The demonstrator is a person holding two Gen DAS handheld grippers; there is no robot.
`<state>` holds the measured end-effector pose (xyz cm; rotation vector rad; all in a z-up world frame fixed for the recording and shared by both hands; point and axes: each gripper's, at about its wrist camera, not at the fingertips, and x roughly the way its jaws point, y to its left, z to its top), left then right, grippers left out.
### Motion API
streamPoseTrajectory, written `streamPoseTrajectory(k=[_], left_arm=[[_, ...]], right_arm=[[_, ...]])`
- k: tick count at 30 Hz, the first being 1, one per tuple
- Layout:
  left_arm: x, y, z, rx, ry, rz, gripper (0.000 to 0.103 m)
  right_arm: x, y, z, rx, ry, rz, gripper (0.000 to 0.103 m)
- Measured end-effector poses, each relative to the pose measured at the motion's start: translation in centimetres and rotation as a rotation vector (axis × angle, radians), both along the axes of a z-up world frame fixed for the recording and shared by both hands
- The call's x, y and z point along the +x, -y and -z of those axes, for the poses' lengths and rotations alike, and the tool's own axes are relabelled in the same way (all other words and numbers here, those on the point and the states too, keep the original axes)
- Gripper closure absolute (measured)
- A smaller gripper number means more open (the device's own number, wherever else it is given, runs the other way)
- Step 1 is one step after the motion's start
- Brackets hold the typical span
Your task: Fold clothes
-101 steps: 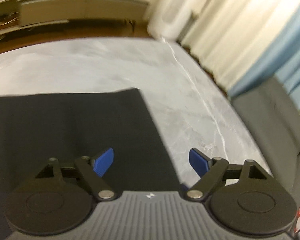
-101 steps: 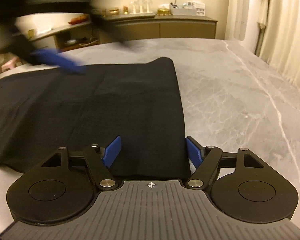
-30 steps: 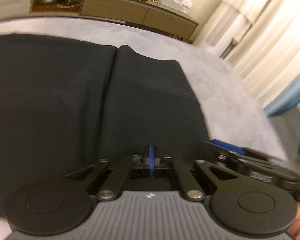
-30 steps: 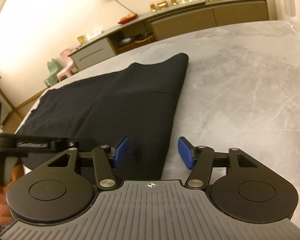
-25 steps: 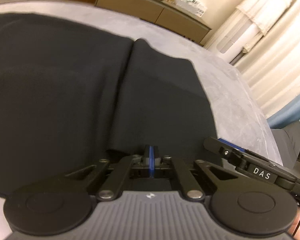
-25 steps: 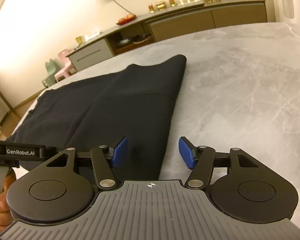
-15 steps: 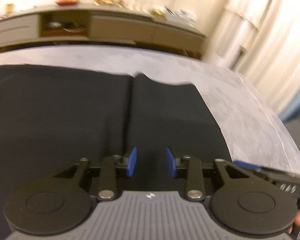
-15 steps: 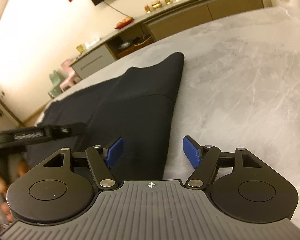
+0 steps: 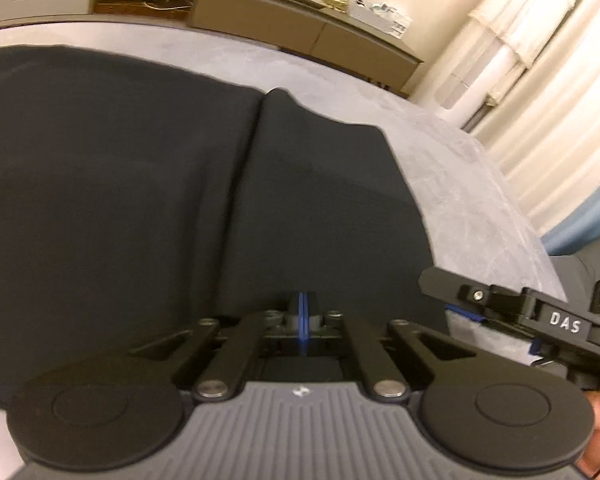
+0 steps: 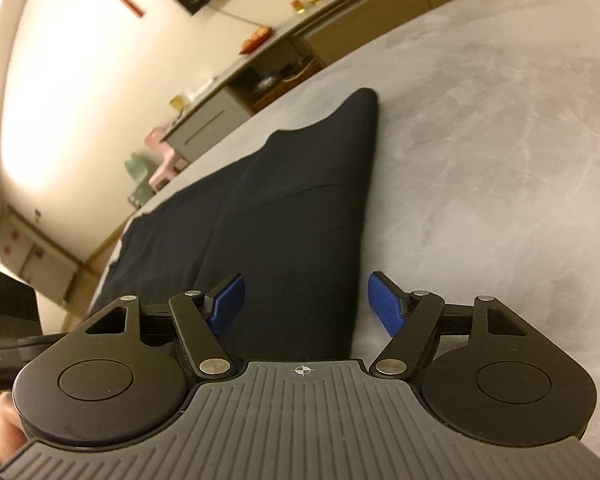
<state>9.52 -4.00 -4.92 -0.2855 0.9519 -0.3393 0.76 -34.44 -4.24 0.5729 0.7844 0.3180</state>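
A black garment (image 9: 140, 208) lies flat on a grey marble table (image 9: 460, 176), with a folded panel along its right side. My left gripper (image 9: 303, 312) is shut at the garment's near edge, by the fold line; whether cloth is pinched between the pads is hidden. My right gripper (image 10: 306, 300) is open, its blue pads (image 10: 384, 302) straddling the near right corner of the garment (image 10: 292, 240). The right gripper also shows in the left wrist view (image 9: 532, 316), low at the right by the cloth's edge.
A long sideboard (image 9: 260, 12) with small items runs along the far wall. Cream curtains (image 9: 540, 92) hang at the right, with a grey sofa (image 9: 588, 272) beyond the table edge. Small pastel chairs (image 10: 156, 168) stand at the far left.
My left gripper was shut, opened half a second ago, and has shut again at the near edge. My right gripper has stayed open and tilted.
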Motion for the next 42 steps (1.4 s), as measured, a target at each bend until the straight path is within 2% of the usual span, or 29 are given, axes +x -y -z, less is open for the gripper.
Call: streamPoseTrajectory(k=[2, 3, 5, 6, 7, 8, 10, 12, 17, 21, 22, 23, 24, 25, 28, 32, 35, 38, 42], left_arm=[[0.0, -0.4, 0.0, 0.01, 0.027, -0.006, 0.102], [0.5, -0.7, -0.4, 0.012, 0.04, -0.018, 0.097], [1.6, -1.4, -1.2, 0.01, 0.057, -0.04, 0.073], [2.4, -2.1, -1.2, -0.02, 0.027, -0.049, 0.038], [3.3, -3.0, -0.9, -0.077, -0.024, -0.075, 0.01], [4.1, -3.8, -0.7, -0.134, -0.075, -0.1, 0.005], [5.7, -5.5, -0.1, -0.239, -0.168, -0.146, 0.006], [6.4, -6.4, 0.3, -0.281, -0.192, -0.152, 0.006], [6.1, -5.8, 1.0, -0.324, -0.191, -0.061, 0.006], [5.1, -3.7, 1.3, -0.33, -0.188, 0.017, 0.012], [4.7, -3.2, 1.3, -0.311, -0.167, 0.02, 0.031], [4.6, -2.9, 1.3, -0.283, -0.155, 0.01, 0.054], [4.3, -2.6, 1.6, -0.253, -0.155, -0.01, 0.096], [4.1, -2.6, 1.8, -0.254, -0.153, -0.028, 0.1], [1.8, -2.8, 1.5, -0.307, -0.126, -0.071, 0.1], [-0.4, -1.9, 1.7, -0.294, -0.124, -0.071, 0.1], [0.8, -2.0, 2.3, -0.222, -0.129, -0.124, 0.098], [1.7, -3.1, 2.3, -0.233, -0.132, -0.158, 0.097], [1.1, -3.6, 2.1, -0.232, -0.148, -0.128, 0.093]], right_arm=[[0.0, -0.3, 0.0, -0.019, 0.011, -0.006, 0.032], [0.0, -0.2, 0.0, -0.014, 0.011, -0.003, 0.032], [0.0, 0.3, 0.1, 0.01, 0.002, 0.009, 0.032], [0.0, 0.6, 0.2, 0.032, -0.005, 0.02, 0.032], [0.1, 1.0, 0.4, 0.055, -0.012, 0.03, 0.031], [0.1, 1.3, 0.5, 0.076, -0.019, 0.038, 0.03], [0.3, 1.7, 0.6, 0.102, -0.029, 0.047, 0.029], [0.4, 1.7, 0.5, 0.097, -0.032, 0.042, 0.028], [0.6, 1.3, 0.4, 0.074, -0.034, 0.025, 0.025], [0.6, 1.0, 0.4, 0.058, -0.027, 0.01, 0.025], [0.6, 1.0, 0.4, 0.056, -0.025, 0.008, 0.025], [0.5, 1.1, 0.4, 0.057, -0.024, 0.007, 0.026], [0.6, 1.0, 0.4, 0.056, -0.023, 0.003, 0.027], [0.6, 0.9, 0.5, 0.051, -0.023, -0.006, 0.032], [0.5, 0.6, 0.4, 0.028, -0.017, -0.02, 0.035], [0.6, 0.7, 0.6, 0.026, -0.01, -0.014, 0.036], [0.5, 0.1, 0.5, -0.002, 0.008, -0.037, 0.036], [0.4, -0.3, 0.5, -0.025, 0.026, -0.059, 0.037], [1.0, 0.0, 1.0, 0.029, 0.03, -0.048, 0.037]])
